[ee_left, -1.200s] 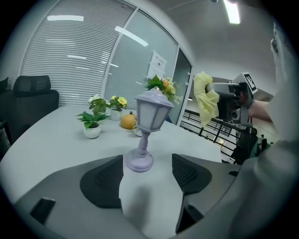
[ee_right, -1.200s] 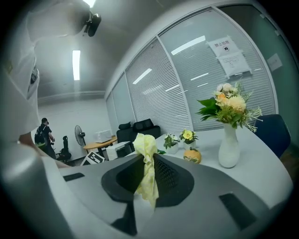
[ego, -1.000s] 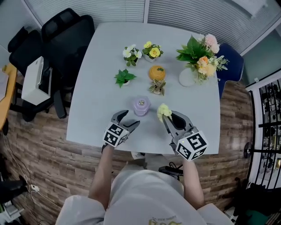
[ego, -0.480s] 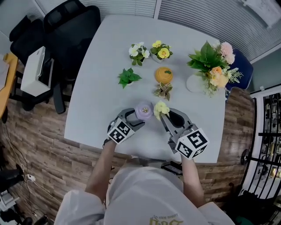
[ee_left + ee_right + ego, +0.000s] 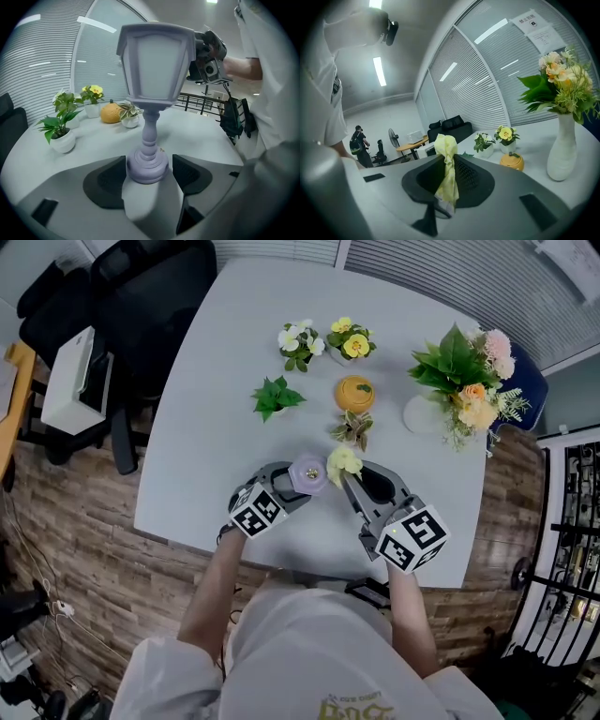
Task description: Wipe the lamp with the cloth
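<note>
The lamp (image 5: 154,65) is a little lilac lantern-on-a-post thing, standing upright near the front edge of the white counter (image 5: 216,409). The left gripper (image 5: 149,174) has it by the round base: the jaws are drawn in on both sides of the foot, with the dark pads right up against it, so it's clamped low down while the lantern head sticks up well above the jaws.

The right gripper (image 5: 448,164) is closed tight on the cloth (image 5: 447,146), which is pale yellow. A bunched bit pokes out past the jaw tips and a thin tail hangs down between the pads. From the head view, the cloth sits just to the right of the lamp's head, really close. Can't honestly tell if it's touching or not. Both grippers angle in toward each other, left one on the lamp, right one beside it.

Further back on the counter there's a small leafy green plant (image 5: 274,397), an orange pumpkin-shaped pot (image 5: 355,393), and over at the right a white vase (image 5: 424,414) stuffed with pink and peach flowers. None of that is near the grippers. A black office chair (image 5: 131,296) is parked off the counter's far left corner.
</note>
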`<control>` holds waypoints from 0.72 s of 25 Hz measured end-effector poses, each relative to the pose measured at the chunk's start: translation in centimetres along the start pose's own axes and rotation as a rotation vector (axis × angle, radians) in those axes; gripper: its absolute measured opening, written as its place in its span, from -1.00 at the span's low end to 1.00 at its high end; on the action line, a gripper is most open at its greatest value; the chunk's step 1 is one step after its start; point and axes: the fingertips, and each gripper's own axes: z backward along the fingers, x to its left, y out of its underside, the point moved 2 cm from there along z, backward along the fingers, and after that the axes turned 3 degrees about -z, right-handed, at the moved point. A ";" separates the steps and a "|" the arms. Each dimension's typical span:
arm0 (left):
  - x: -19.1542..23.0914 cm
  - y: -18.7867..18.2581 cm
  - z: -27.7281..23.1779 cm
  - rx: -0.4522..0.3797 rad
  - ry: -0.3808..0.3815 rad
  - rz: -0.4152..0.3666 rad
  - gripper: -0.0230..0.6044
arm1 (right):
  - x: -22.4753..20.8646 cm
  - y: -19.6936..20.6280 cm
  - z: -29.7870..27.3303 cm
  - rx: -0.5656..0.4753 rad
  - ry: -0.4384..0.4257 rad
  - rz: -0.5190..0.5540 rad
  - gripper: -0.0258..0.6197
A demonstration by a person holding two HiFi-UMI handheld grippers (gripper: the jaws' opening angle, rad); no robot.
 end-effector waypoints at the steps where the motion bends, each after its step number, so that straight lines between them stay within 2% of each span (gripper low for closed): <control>1: -0.1 0.0 -0.1 0.006 0.001 -0.011 0.05 | 0.0 0.0 -0.1 0.003 0.000 -0.001 -0.73; 6: 0.0 0.2 -0.4 0.041 -0.044 -0.032 0.02 | 0.0 0.1 -0.6 0.015 -0.004 0.003 -0.73; 14: 0.0 0.2 -0.4 0.046 -0.055 -0.046 0.01 | 0.5 -0.3 -1.4 0.003 -0.015 0.012 -0.73; 18: 0.0 0.3 -0.5 0.046 -0.055 -0.046 0.01 | 0.9 0.4 -2.5 0.034 -0.033 0.038 -0.73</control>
